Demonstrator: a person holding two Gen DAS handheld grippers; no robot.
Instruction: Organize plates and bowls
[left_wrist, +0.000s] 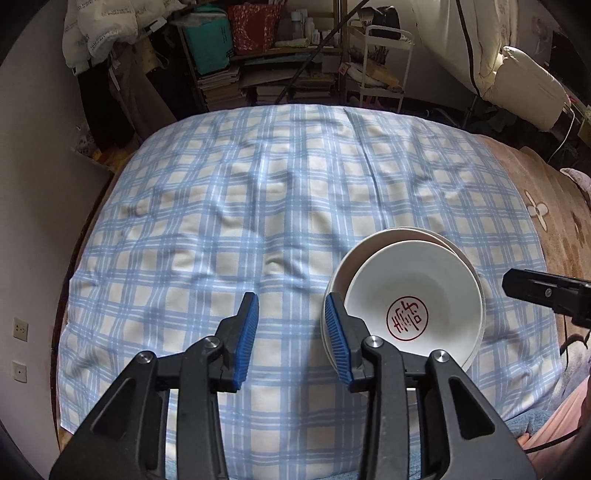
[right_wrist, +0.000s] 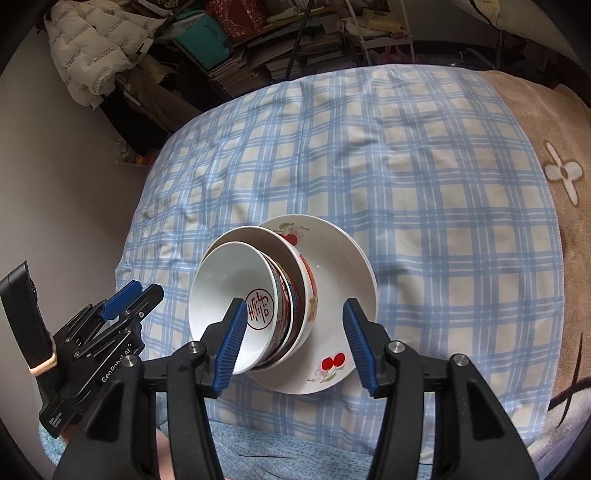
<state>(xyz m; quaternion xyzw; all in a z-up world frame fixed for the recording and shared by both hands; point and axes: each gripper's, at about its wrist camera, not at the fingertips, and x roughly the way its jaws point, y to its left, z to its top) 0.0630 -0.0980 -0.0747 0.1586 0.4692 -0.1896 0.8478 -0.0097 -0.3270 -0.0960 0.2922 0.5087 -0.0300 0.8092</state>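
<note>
Left wrist view: taken from above, angled down over checked cloth (left_wrist: 240, 206), stacked bowls (left_wrist: 410, 295) near right. Right wrist view: closer, same stack (right_wrist: 236, 295) centred. Cloth, shelving shared.

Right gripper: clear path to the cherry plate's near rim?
Probably yes. The right gripper has its jaws open just in front of the cherry plate, with no obstacle between. The stacked bowls sit on the plate's left side, leaving that rim bare.
</note>
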